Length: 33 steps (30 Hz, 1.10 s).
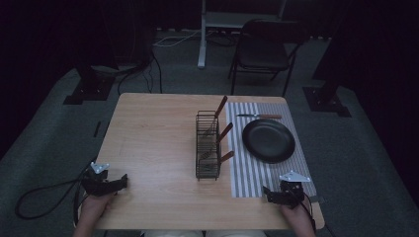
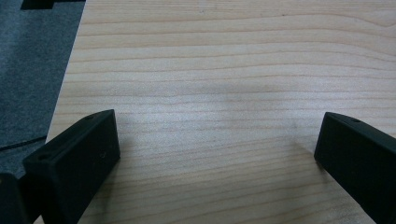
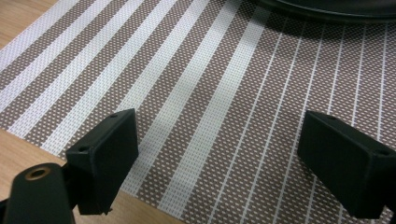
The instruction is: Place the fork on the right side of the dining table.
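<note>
where the striped placemat covers the right part of the worktop, a black wire rack stands just beside its left edge, near the middle of the worktop. three wooden-handled utensils lean in the rack, their handles tilted up and toward the right; which kind each one is cannot be told from the high view. on the placemat, toward the far right corner of the worktop, sits a round black plate with nothing on it, and a knife with a wooden handle lies flat just beyond the plate's far rim.

the left tool rests at the near left corner of the worktop, held by a hand that comes in from the near edge. in the left gripper view its jaws stand wide apart over bare wood, gripping nothing.

the right tool sits at the near right corner, over the near edge of the placemat, held by the other hand. in the right gripper view its jaws are likewise spread wide and released, with only the striped weave between them and the plate's rim at the top of that view.
</note>
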Tool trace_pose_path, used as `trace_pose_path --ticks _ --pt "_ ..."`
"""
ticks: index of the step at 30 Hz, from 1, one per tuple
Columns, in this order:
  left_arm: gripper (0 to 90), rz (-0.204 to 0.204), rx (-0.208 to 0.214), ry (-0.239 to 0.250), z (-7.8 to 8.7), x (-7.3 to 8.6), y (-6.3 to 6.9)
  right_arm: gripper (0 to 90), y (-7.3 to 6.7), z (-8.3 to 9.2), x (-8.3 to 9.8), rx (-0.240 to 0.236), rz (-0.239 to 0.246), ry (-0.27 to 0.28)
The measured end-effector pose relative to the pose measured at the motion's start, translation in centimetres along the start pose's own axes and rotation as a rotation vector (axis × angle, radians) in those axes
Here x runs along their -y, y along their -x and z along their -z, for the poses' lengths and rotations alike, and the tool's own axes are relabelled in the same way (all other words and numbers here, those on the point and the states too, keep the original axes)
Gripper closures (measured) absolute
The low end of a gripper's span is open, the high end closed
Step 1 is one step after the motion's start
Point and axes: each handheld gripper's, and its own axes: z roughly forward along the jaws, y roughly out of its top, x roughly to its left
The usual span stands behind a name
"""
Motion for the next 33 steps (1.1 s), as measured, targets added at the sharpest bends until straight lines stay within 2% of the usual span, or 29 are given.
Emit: trace_pose_path --ticks 12,25,29,33 --pt "0.2 -0.004 0.004 0.000 0.0 0.0 -0.1 11.8 0.2 0.1 0.0 -0.014 0.010 -0.012" --pt "0.1 -0.005 0.004 -0.001 0.0 0.0 -0.1 11.9 0.0 0.0 -0.6 -0.005 0.006 -0.053" --pt "0.2 -0.003 0.004 0.000 0.0 0.0 -0.1 13.0 -0.3 0.1 -0.7 -0.004 0.010 -0.062" --pt "0.1 -0.003 0.004 -0.001 0.0 0.0 -0.1 14.4 -1.4 0.4 -0.9 -0.026 0.035 -0.074"
